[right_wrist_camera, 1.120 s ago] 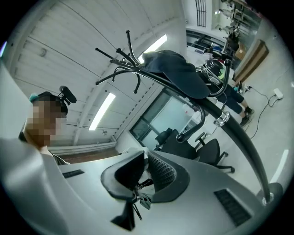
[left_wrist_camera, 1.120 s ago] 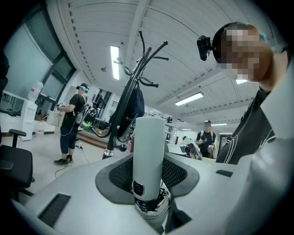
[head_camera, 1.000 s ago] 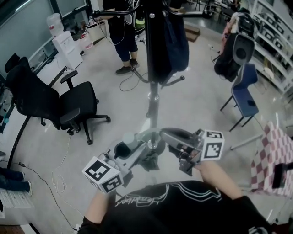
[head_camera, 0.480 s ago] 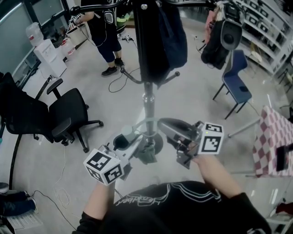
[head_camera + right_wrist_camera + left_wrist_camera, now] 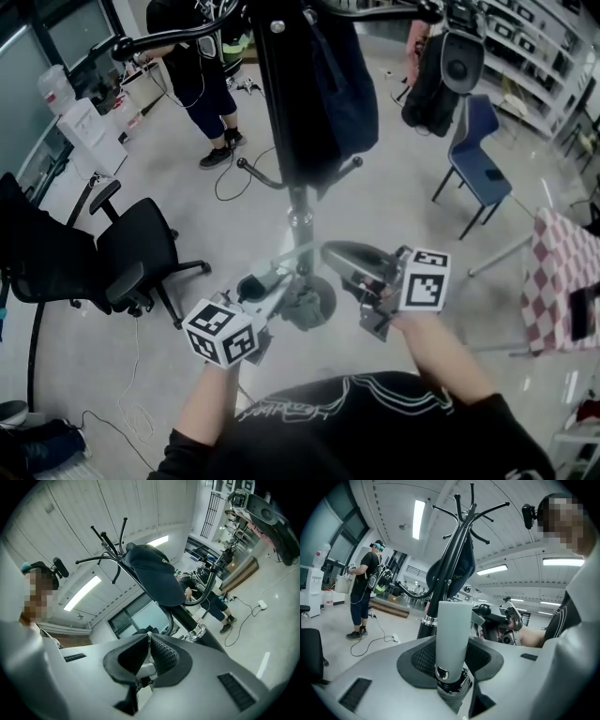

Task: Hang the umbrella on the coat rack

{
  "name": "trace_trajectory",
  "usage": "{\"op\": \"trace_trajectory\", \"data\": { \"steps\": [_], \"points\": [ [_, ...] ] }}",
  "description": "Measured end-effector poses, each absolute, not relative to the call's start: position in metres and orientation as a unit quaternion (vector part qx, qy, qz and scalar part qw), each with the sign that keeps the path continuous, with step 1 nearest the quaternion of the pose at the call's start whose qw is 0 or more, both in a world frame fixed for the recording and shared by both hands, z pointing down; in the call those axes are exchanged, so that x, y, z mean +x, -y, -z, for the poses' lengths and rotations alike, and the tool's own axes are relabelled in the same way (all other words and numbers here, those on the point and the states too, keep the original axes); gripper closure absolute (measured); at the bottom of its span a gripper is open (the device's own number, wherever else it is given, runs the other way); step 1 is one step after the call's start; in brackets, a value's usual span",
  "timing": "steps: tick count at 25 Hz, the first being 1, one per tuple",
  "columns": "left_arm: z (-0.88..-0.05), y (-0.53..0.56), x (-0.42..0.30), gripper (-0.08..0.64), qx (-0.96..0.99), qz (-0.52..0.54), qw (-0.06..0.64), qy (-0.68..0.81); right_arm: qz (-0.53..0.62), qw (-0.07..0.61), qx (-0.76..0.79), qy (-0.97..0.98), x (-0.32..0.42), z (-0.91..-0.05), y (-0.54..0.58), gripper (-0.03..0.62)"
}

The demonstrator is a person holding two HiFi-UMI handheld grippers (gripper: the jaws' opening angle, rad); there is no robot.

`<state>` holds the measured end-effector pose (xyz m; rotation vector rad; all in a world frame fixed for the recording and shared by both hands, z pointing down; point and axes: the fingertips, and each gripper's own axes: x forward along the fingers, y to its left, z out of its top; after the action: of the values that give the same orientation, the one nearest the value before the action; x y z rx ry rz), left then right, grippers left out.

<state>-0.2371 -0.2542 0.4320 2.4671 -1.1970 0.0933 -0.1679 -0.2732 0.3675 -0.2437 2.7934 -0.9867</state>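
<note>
though coat rack (image 5: 299, 220) is cropped, umbrella (image 5: 453, 634) clamped

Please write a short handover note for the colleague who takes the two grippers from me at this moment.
Left claw: shut on the umbrella handle, held upright.
Right claw: has just been closing; pads now pinch what seems the handle's thin pale strap.
Coat rack: close ahead; a dark cap hangs on it, two lower hooks bare.
Done: umbrella gripped, at the rack.
Left: loop the strap over a hook, open both claws.
</note>
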Motion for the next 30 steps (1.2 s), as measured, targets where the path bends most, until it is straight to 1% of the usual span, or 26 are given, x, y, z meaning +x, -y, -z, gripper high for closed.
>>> {"op": "trace_trajectory", "data": {
  "steps": [7, 21, 26, 30],
  "points": [
    [-0.465, 0.273, -0.241, 0.414, 0.876, -0.06, 0.22, 0.425, 0.348, 0.075, -0.093, -0.93, -0.172, -0.394, 0.286, 0.561],
    [-0.535, 0.285, -0.242, 0.393, 0.856, -0.1, 0.278, 0.425, 0.386, 0.052, -0.065, -0.919, -0.179, -0.425, 0.271, 0.561],
    [-0.547, 0.287, -0.232, 0.385, 0.862, -0.111, 0.273, 0.412, 0.397, 0.055, -0.078, -0.913, -0.162, -0.433, 0.264, 0.561],
    [-0.549, 0.289, -0.223, 0.382, 0.87, -0.099, 0.276, 0.396, 0.4, 0.057, -0.092, -0.91, -0.149, -0.44, 0.261, 0.561]
  ]
}}
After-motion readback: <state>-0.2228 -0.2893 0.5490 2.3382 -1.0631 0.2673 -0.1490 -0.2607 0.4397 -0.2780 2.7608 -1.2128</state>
